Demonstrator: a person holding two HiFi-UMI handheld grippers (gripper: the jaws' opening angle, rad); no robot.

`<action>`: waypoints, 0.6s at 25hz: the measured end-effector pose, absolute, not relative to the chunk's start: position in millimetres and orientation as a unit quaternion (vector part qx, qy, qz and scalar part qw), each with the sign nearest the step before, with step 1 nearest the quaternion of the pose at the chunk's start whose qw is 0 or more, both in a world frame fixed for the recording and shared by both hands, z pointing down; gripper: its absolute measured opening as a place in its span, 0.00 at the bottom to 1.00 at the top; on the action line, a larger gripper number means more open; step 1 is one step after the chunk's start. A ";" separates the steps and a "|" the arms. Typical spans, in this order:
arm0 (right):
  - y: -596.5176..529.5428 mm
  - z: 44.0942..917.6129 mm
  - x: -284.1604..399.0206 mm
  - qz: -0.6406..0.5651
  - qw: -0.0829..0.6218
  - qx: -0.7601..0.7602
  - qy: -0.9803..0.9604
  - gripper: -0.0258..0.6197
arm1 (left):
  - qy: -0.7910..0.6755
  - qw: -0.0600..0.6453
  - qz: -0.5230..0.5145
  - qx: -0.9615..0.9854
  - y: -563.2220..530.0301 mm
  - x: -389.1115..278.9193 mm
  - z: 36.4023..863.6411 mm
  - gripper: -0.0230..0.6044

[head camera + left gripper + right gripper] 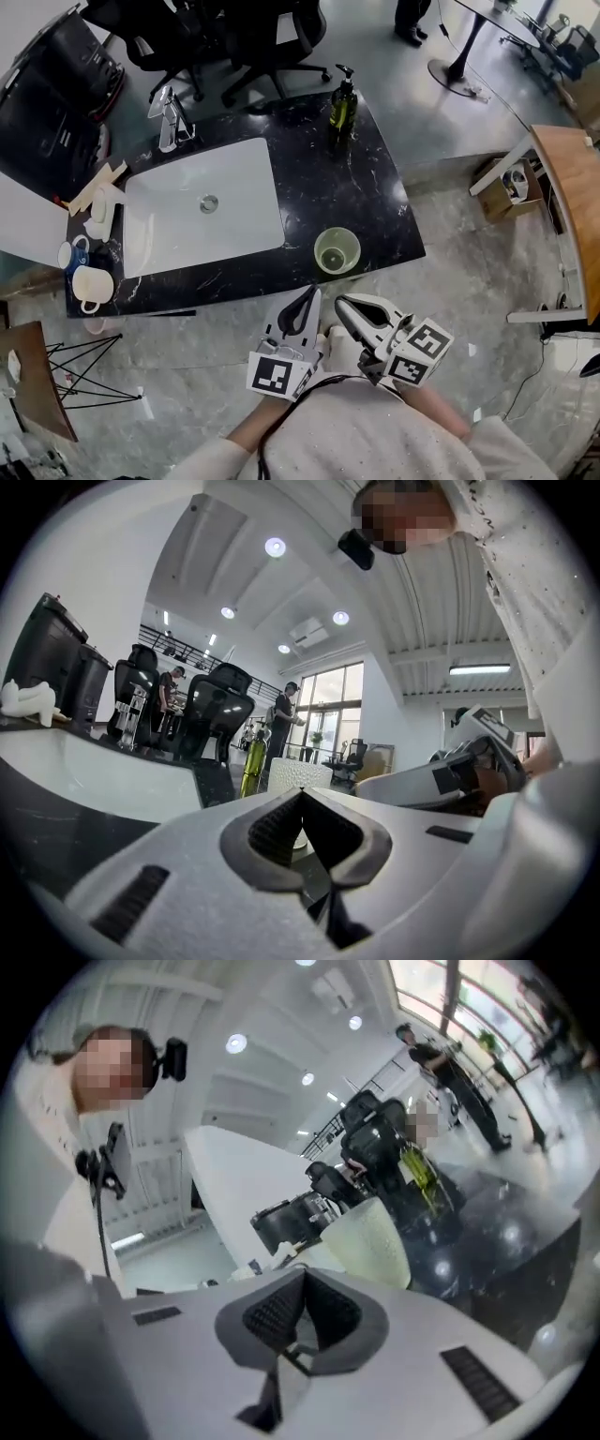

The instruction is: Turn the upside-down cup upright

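A pale green cup [337, 250] stands upright, mouth open to the ceiling, near the front edge of a black marble counter [309, 187]. It is just ahead of the tips of both hand-held grippers and touches neither.

The left hand-held gripper [310, 293] points at the counter with its jaws pressed together and nothing between them. The cup is ahead of it and slightly to its right. The right hand-held gripper [340, 303] sits close beside the left one. Its jaws are also pressed together and empty, and the cup is directly in front of its tip.

Beyond the left hand-held gripper, a white sink [234, 187] is set into the counter, with a chrome faucet [169, 120] at its far side. An olive pump bottle [343, 103] stands well beyond the cup.
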State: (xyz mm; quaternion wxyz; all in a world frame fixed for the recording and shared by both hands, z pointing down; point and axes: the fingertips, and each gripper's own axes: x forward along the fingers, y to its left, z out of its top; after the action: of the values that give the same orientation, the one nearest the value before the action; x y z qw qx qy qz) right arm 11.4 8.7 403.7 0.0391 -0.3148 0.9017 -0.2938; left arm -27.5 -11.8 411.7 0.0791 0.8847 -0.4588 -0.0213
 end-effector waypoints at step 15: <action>3.2 390.0 21.4 -0.144 -0.006 -0.439 0.887 0.05 | -0.431 0.080 -0.024 0.899 -6.6 -3.5 398.0 0.05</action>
State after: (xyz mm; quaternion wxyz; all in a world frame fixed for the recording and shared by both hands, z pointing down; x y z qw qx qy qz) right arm 21.4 3.2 390.0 -0.0059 -0.4389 0.8868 -0.1444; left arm -3.5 -6.6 398.0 0.0799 0.8986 -0.4309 -0.0235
